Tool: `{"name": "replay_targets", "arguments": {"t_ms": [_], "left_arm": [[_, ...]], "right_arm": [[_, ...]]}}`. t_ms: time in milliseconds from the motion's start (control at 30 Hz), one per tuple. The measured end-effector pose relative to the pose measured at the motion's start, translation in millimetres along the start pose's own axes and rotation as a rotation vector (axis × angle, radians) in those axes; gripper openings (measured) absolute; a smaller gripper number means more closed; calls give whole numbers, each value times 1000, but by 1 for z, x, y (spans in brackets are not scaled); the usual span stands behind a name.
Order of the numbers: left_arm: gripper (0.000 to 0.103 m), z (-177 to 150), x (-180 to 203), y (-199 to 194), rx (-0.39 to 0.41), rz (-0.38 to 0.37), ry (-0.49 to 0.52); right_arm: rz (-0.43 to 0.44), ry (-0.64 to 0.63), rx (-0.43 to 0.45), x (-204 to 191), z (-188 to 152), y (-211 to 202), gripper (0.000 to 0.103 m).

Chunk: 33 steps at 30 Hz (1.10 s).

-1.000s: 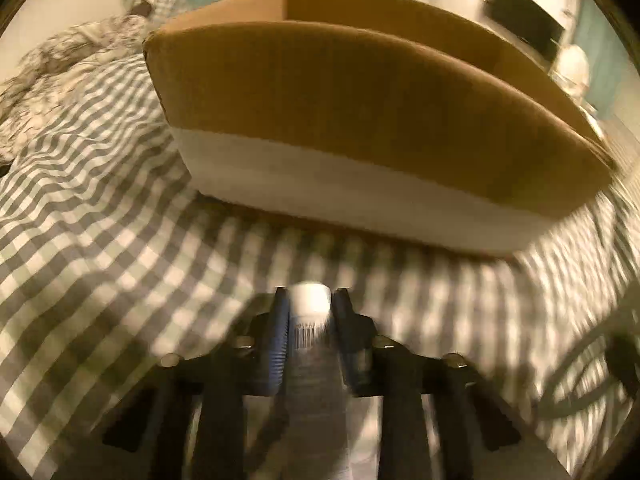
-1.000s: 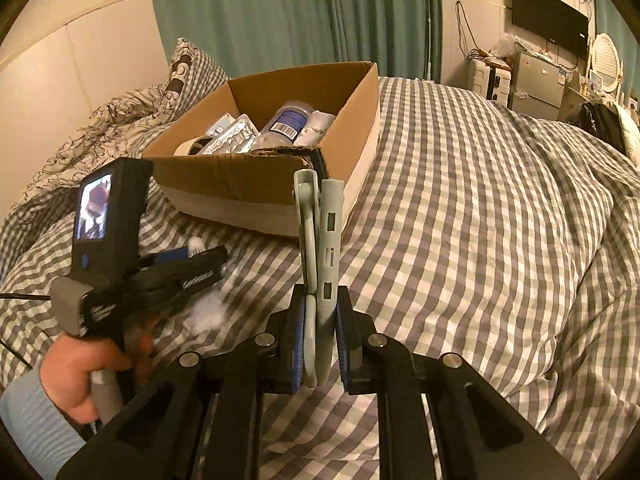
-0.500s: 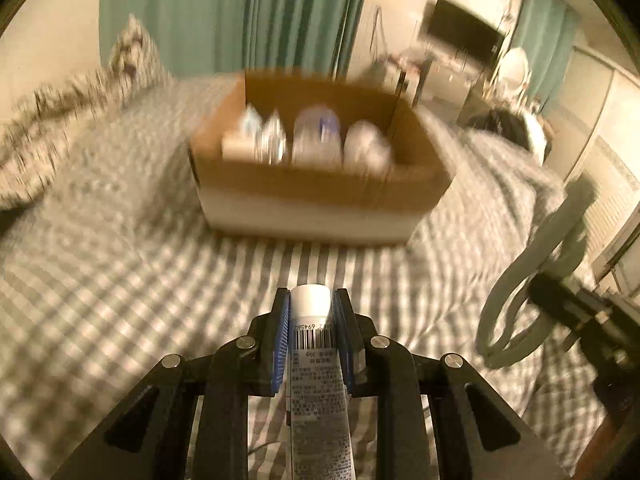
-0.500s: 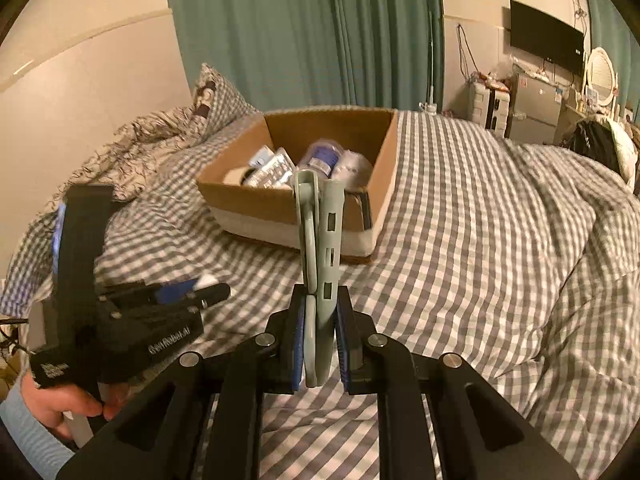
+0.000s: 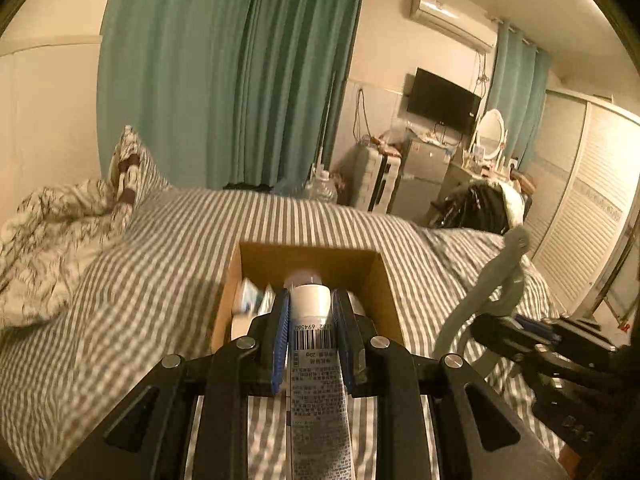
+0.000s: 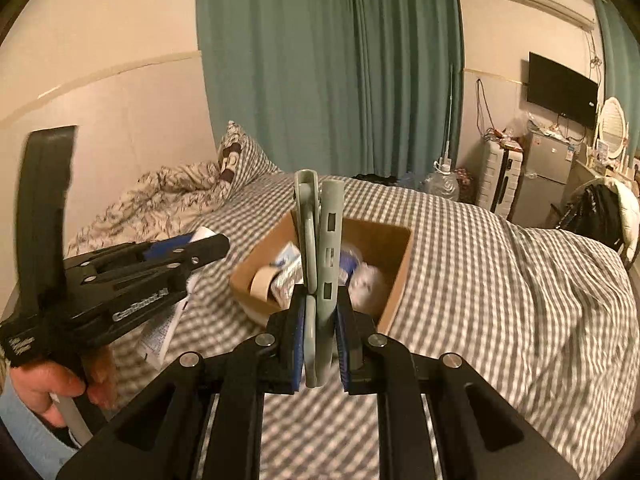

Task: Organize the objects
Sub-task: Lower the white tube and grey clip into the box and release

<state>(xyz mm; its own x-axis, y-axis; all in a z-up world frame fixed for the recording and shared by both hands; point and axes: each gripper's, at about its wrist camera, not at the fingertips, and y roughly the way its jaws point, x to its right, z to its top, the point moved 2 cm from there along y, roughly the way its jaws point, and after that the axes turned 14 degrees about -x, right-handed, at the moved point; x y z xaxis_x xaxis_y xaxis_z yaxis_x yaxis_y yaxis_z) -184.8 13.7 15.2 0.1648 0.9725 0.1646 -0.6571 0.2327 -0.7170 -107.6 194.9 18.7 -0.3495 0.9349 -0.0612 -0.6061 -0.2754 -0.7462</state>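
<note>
My left gripper (image 5: 310,320) is shut on a white tube with a barcode label (image 5: 316,364), cap forward, held above the bed and pointing at the open cardboard box (image 5: 308,256). My right gripper (image 6: 319,316) is shut on a grey-green plastic clip-like tool (image 6: 320,236), standing upright in front of the box (image 6: 396,280). The box holds a tape roll (image 6: 264,282), packets and a white wad. The left gripper also shows in the right wrist view (image 6: 216,246), to the left of the box. The grey tool shows at the right of the left wrist view (image 5: 492,284).
The box sits on a grey checked bed cover (image 6: 500,300). A crumpled patterned duvet and pillow (image 5: 60,232) lie at the far left. Green curtains (image 5: 224,80), a suitcase, fridge, TV and chair stand beyond the bed.
Both grippers have risen and tilted up, so the box now appears lower and farther. The left gripper has moved from near the bed surface toward the box's near side, still holding the tube.
</note>
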Motion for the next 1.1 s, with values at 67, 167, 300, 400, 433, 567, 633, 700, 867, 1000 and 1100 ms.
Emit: {"name": "replay_targets", "arguments": {"t_ms": [67,167,300,400,433,567,633,700,867,1000,1100], "left_arm": [[21,16,-3,11,4,9,1],[21,33,-3,32,-6,15,11],[21,46,-4,80,-64,-9,34],[21,46,-7,118,-117,-18,50],[21,45,-10,129,-135,-29,48],[21,42,-15,157,-178,-32,55],[21,40,-17,167,-191,-8,51],[21,38,-19,176,-207,16,49],[23,36,-27,185,-222,28,21],[48,36,-30,182,-236,37,11],[63,38,-28,168,-206,60,2]], "right_arm": [[6,11,-11,6,19,15,13],[37,32,-40,15,40,40,13],[29,53,-117,27,56,84,13],[10,66,-192,38,59,121,13],[10,72,-214,42,59,132,13],[53,84,-280,53,57,172,13],[89,76,-300,56,58,185,13],[132,76,-317,58,57,198,13],[106,80,-298,60,55,207,13],[91,103,-252,64,62,194,41],[72,120,-197,67,68,175,55]]}}
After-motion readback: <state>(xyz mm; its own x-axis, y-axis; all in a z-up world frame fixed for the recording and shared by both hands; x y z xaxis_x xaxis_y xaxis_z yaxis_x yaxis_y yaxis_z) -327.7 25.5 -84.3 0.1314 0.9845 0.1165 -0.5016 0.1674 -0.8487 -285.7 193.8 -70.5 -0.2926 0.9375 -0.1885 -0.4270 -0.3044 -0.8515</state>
